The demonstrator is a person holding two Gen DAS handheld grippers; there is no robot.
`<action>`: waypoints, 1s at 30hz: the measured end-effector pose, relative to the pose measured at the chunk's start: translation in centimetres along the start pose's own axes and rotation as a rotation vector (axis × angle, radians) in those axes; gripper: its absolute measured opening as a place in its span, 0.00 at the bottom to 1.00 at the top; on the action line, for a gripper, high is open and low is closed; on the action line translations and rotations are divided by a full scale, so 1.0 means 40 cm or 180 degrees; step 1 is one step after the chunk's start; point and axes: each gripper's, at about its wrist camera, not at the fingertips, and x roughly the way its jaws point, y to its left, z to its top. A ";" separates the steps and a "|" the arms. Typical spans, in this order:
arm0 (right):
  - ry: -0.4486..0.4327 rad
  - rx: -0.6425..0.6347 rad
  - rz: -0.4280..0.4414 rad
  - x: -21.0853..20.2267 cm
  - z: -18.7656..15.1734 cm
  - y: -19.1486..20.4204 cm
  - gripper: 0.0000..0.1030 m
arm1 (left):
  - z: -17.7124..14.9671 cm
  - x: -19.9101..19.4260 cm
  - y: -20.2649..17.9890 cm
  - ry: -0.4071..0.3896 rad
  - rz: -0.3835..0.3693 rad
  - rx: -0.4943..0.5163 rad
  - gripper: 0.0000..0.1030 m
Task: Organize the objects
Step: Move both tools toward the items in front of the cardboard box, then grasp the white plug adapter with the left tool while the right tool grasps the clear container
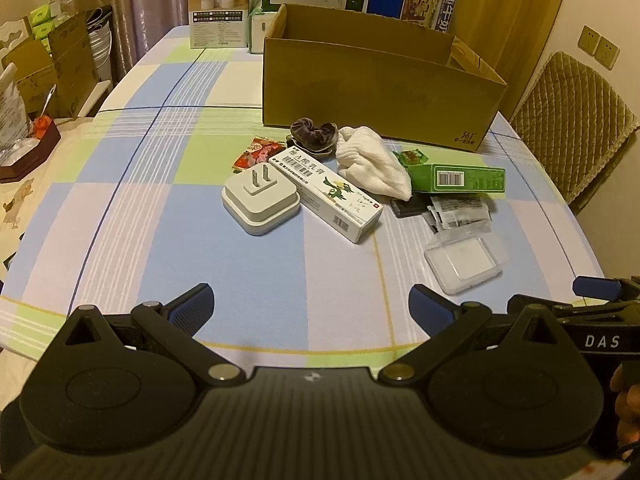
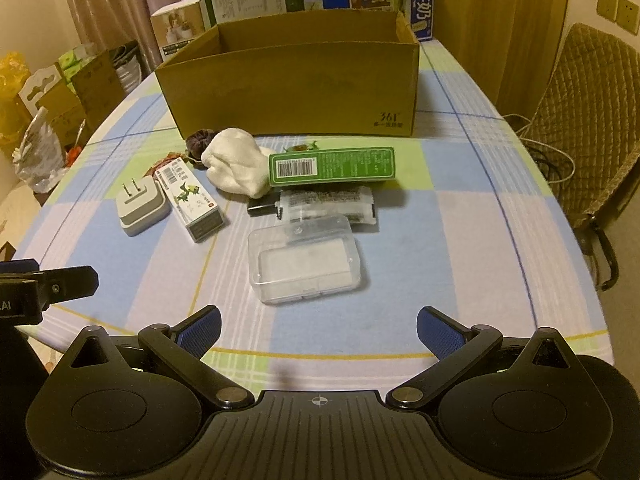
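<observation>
The box (image 2: 296,80) is matt brown cardboard, and the tablecloth (image 2: 460,240) is smooth with a faint sheen. The case (image 2: 304,260) is clear glossy plastic, the plug (image 1: 260,200) matt white plastic, and the cloth (image 1: 372,164) soft ribbed white fabric. Both cartons (image 2: 332,166) are printed card, and the scrunchie (image 1: 314,134) looks velvety.

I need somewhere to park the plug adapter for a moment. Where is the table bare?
Bare cloth between the left tool and the adapter, and right of the green box. Crowded before the cardboard box.
</observation>
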 end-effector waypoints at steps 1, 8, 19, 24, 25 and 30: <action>0.0008 0.0007 0.0015 0.004 0.001 -0.001 0.98 | 0.002 0.004 0.004 0.0003 0.0004 0.0007 0.99; 0.0015 0.0003 0.0063 0.039 0.009 0.002 0.98 | 0.021 0.035 0.031 0.0031 0.0015 0.0034 0.99; -0.0034 -0.0151 0.0070 0.117 0.031 0.017 0.98 | 0.069 0.107 0.082 0.0052 -0.0040 0.0202 0.99; -0.0046 -0.0270 0.0051 0.163 0.041 0.024 0.98 | 0.094 0.145 0.104 0.0076 -0.0110 0.0295 0.99; -0.0047 -0.0292 0.0054 0.171 0.044 0.024 0.98 | 0.098 0.152 0.108 0.0078 -0.0127 0.0321 0.99; -0.0017 -0.0307 0.0057 0.205 0.054 0.025 0.98 | 0.121 0.188 0.123 0.0095 -0.0223 0.0444 0.99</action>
